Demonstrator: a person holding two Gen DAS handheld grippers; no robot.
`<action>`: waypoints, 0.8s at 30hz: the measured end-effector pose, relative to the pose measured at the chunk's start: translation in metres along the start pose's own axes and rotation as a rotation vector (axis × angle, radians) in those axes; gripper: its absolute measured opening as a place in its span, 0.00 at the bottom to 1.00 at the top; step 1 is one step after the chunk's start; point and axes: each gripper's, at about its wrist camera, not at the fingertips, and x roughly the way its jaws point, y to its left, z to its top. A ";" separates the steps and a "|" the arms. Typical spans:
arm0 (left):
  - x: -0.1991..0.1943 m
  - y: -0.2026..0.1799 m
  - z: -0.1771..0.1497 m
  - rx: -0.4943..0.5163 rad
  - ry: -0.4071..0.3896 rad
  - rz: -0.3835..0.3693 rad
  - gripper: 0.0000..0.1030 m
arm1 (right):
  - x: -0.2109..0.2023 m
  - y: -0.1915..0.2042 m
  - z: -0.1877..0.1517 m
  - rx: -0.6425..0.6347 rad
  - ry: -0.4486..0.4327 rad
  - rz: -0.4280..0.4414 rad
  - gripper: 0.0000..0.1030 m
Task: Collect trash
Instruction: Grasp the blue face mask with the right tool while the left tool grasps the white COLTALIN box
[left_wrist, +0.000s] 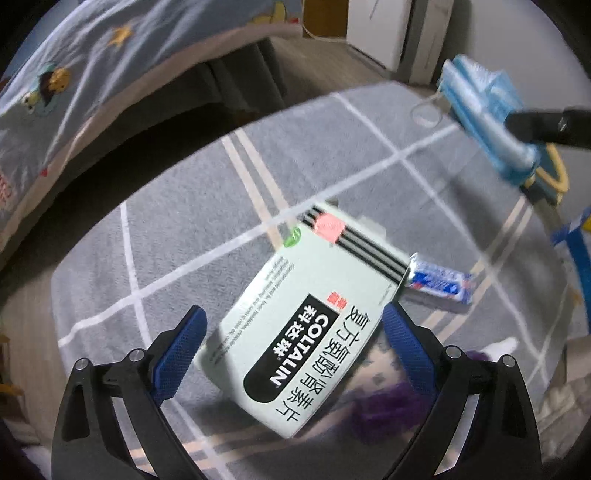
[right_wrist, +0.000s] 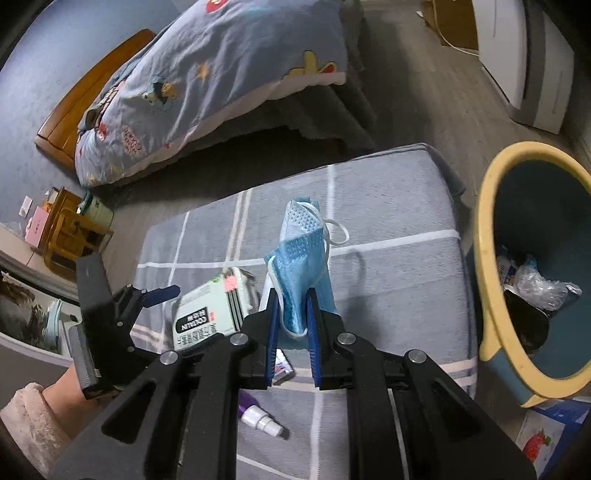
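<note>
A pale green COLTALIN medicine box (left_wrist: 310, 325) lies on the grey checked cushion (left_wrist: 177, 229); it also shows in the right wrist view (right_wrist: 210, 314). My left gripper (left_wrist: 295, 328) is open, its blue pads on either side of the box, and shows in the right wrist view (right_wrist: 162, 295). My right gripper (right_wrist: 291, 314) is shut on a blue face mask (right_wrist: 303, 258), held above the cushion (right_wrist: 388, 229); the mask shows in the left wrist view (left_wrist: 484, 110). A blue-and-yellow bin (right_wrist: 491, 266) with trash inside stands to the right.
A small blue-white wrapper (left_wrist: 439, 280) lies beside the box. A purple-and-white bottle (right_wrist: 262, 421) lies near the cushion's front. A bed with a blue patterned quilt (right_wrist: 221, 74) is behind. White cabinets (right_wrist: 532, 62) stand at the back right.
</note>
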 end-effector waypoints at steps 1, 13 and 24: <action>0.002 0.001 -0.001 0.001 0.001 -0.005 0.94 | 0.002 -0.001 0.000 0.007 0.002 -0.002 0.13; 0.011 -0.021 0.000 0.102 0.023 0.014 0.94 | -0.001 -0.003 0.001 0.004 -0.007 -0.014 0.13; -0.008 -0.020 0.011 0.063 -0.016 0.032 0.76 | -0.009 0.002 0.003 -0.016 -0.027 -0.023 0.13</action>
